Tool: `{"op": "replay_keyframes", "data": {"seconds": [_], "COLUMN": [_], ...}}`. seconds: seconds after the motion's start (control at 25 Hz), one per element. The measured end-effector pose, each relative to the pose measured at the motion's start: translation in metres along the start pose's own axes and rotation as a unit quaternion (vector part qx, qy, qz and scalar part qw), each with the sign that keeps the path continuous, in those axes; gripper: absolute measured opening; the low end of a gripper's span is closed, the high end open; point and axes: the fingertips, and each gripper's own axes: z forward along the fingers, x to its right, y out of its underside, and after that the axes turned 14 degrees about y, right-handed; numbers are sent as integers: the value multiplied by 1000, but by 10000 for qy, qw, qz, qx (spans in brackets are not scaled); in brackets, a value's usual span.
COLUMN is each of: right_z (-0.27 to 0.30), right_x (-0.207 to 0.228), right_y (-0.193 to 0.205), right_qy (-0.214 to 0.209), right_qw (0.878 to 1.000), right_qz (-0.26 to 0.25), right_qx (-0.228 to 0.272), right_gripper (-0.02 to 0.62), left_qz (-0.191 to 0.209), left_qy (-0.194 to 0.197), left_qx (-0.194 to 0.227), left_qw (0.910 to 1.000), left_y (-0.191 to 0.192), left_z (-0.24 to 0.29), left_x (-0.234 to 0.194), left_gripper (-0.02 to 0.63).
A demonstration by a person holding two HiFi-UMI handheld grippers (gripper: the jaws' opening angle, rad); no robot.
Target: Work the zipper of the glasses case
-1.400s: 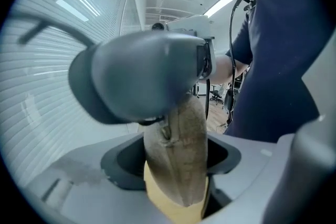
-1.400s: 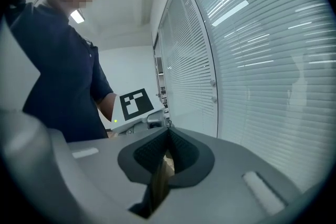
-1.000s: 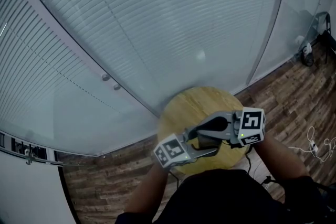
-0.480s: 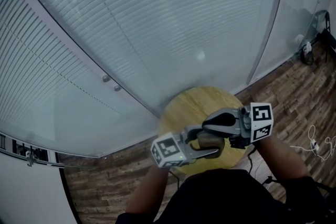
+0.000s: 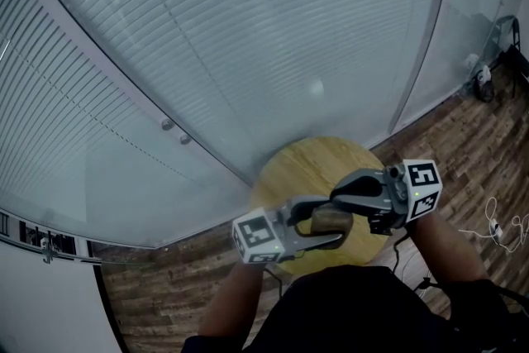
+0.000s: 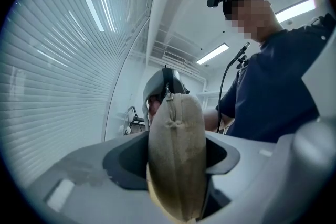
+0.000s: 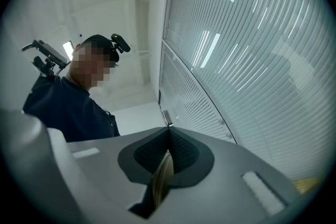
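Observation:
A tan fabric glasses case (image 5: 327, 220) hangs just above the round wooden table (image 5: 306, 169). My left gripper (image 5: 337, 222) is shut on the case's body. In the left gripper view the case (image 6: 176, 134) fills the gap between the jaws, its zipper seam running up the middle. My right gripper (image 5: 335, 196) comes in from the right and is shut on the zipper pull (image 6: 167, 93) at the case's top end. In the right gripper view the right gripper (image 7: 168, 136) has its pads pressed together, with a thin tan sliver (image 7: 163, 180) between them.
A curved glass wall with blinds (image 5: 207, 37) stands behind the table. Wooden floor (image 5: 463, 128) surrounds it, with cables (image 5: 496, 229) lying at the right. The person's torso (image 5: 364, 310) is close to the table's near edge.
Both grippers have lifted the case a little off the table. The right gripper has swung right and tilted up; the left gripper's cube has drifted left.

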Motion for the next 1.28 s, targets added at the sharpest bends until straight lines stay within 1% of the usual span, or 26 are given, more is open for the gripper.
{"op": "replay_keyframes", "data": {"seconds": [0.08,0.28,0.36,0.48,0.6,0.8,0.88,1.04,1.12,1.28], "right_z": [0,-1,-8,-16,-20,-30,-29,-25,-25,-24], "right_x": [-1,-4,-3,-2,-1,-10,-13,-25,-29,-30], "right_y": [-2,-19,-28,-35,-36,-35,-33,-30,-30,-29], "right_qy": [-11,-87,-104,-79,-74,-163,-134,-60,-69,-5], "right_qw": [10000,9994,9987,9988,9985,9974,9973,9955,9943,9926], "right_qz": [19,47,82,-14,-55,-77,-227,-799,-963,-1154], "right_qx": [34,336,489,491,547,703,682,506,452,372], "right_gripper": [8,8,8,8,8,8,8,8,8,8], "left_qz": [2,-188,-238,-278,-346,-518,-553,-610,-609,-594], "left_qy": [47,137,128,56,41,323,360,548,596,586], "left_qx": [160,830,994,1279,1684,2208,2423,2877,3070,3189], "left_qw": [9999,9963,9947,9914,9851,9734,9680,9542,9479,9441], "left_y": [-4,-23,-27,-36,-47,-58,-64,-79,-84,-91], "left_z": [-1,-5,-11,-24,-39,-49,-53,-59,-63,-64], "left_x": [2,2,1,-1,-6,-5,-6,-6,-5,-6], "left_gripper": [288,287,287,287,287,288,287,287,287,285]}}
